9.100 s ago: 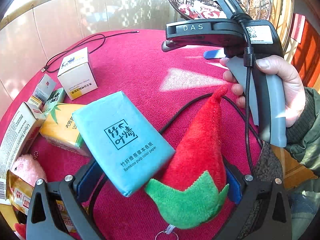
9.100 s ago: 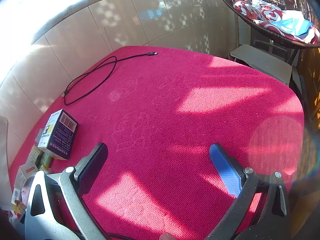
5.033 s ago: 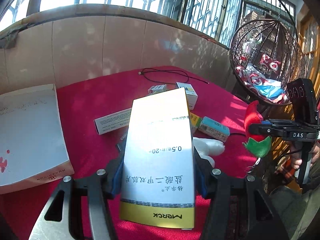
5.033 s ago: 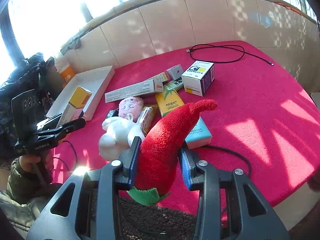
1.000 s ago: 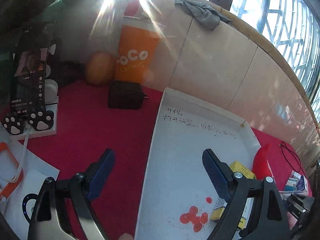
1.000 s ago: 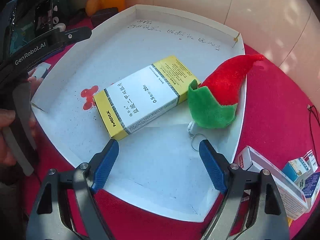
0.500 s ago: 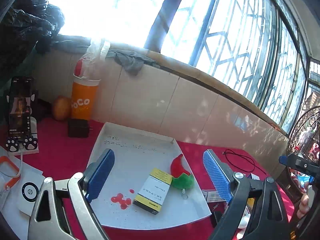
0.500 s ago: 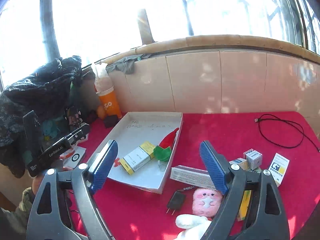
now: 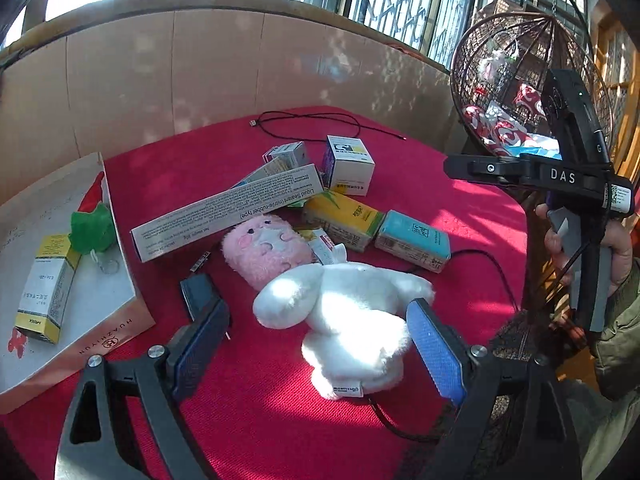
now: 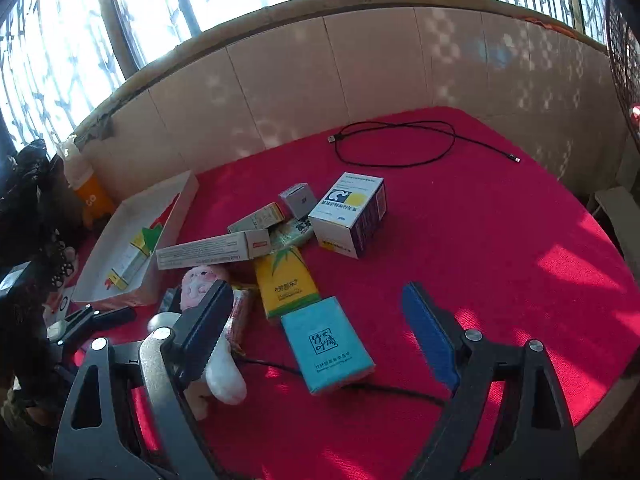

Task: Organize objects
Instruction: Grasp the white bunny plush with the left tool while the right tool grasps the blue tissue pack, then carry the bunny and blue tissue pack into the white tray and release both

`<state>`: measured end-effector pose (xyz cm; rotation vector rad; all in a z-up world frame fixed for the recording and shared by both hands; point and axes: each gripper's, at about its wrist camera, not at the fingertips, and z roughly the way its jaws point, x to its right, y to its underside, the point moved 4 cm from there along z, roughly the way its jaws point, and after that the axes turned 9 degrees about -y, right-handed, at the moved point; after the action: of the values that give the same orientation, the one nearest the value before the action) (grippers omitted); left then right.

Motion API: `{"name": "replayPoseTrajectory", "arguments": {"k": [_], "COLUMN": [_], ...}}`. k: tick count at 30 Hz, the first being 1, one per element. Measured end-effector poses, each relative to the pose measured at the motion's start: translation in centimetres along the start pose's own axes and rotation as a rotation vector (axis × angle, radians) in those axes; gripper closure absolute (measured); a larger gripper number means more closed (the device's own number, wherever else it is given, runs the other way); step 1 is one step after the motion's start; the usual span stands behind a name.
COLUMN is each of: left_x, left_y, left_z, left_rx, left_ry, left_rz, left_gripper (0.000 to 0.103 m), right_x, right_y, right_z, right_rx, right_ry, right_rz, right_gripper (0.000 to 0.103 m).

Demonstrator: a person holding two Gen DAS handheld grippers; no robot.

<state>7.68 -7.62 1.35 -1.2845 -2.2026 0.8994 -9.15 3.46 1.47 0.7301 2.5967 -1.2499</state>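
My left gripper (image 9: 320, 344) is open, its jaws on either side of a white plush toy (image 9: 344, 312) lying on the red table. A pink plush (image 9: 266, 250) lies just beyond it. The white tray (image 9: 100, 320) at left holds a yellow-white Merck box (image 9: 48, 284) and the red-green plush chili (image 9: 92, 220). My right gripper (image 10: 320, 332) is open and empty above a blue tissue pack (image 10: 326, 344), with a yellow tissue pack (image 10: 286, 280) behind it. The right gripper also shows in the left wrist view (image 9: 532, 172).
A long grey sealant box (image 9: 228, 210), a white-purple carton (image 10: 350, 214), small boxes (image 10: 300, 200), a black charger (image 9: 198, 292) and a black cable (image 10: 396, 144) lie on the table. An orange cup (image 10: 92, 196) stands by the tiled wall. A wicker hanging chair (image 9: 520, 80) is at right.
Both grippers swung away from the tray to the pile of objects. The left gripper came down around the white plush; the right came close over the blue tissue pack.
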Motion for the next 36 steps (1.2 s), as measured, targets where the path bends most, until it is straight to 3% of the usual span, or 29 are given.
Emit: {"name": "replayPoseTrajectory", "arguments": {"k": [3,7,13,17,19,20,21,22,25,36], "left_x": [0.8,0.6,1.5,1.2,1.0,1.0,1.0,1.1,1.4,1.4], "left_y": [0.2,0.7,0.9,1.4,1.4,1.4,1.4,1.4,1.3,1.2], "left_z": [1.5,3.9,5.8,6.0,5.9,5.7,5.6,5.5,5.3,4.6], "left_rx": [-0.067,-0.183,-0.231,-0.244,-0.232,-0.225,-0.217,-0.212,-0.196,-0.142], "left_ry": [0.001,0.007,-0.015,-0.046,-0.051,-0.05,-0.048,-0.046,-0.037,-0.045], "left_rz": [0.018,0.019,0.041,0.035,0.019,0.018,0.023,0.029,0.045,0.033], "left_gripper": [0.012,0.012,0.012,0.012,0.015,0.018,0.029,0.038,0.05,0.054], "right_x": [1.6,1.3,0.9,0.6,0.5,0.4,0.3,0.2,-0.4,-2.1], "right_y": [1.8,2.2,2.8,3.9,4.3,4.4,4.5,4.7,5.0,4.8], "right_z": [2.8,4.3,6.2,7.0,7.0,7.0,6.9,6.9,6.8,5.4], "right_rx": [-0.079,-0.091,-0.122,-0.153,-0.146,-0.148,-0.147,-0.152,-0.157,-0.116], "right_ry": [0.008,-0.032,-0.038,-0.002,0.046,0.077,0.114,0.137,0.155,0.244], "right_rz": [0.0,-0.029,-0.05,-0.089,-0.114,-0.13,-0.145,-0.159,-0.186,-0.268], "right_gripper": [0.016,0.016,0.016,0.017,0.029,0.042,0.052,0.052,0.053,0.053]}}
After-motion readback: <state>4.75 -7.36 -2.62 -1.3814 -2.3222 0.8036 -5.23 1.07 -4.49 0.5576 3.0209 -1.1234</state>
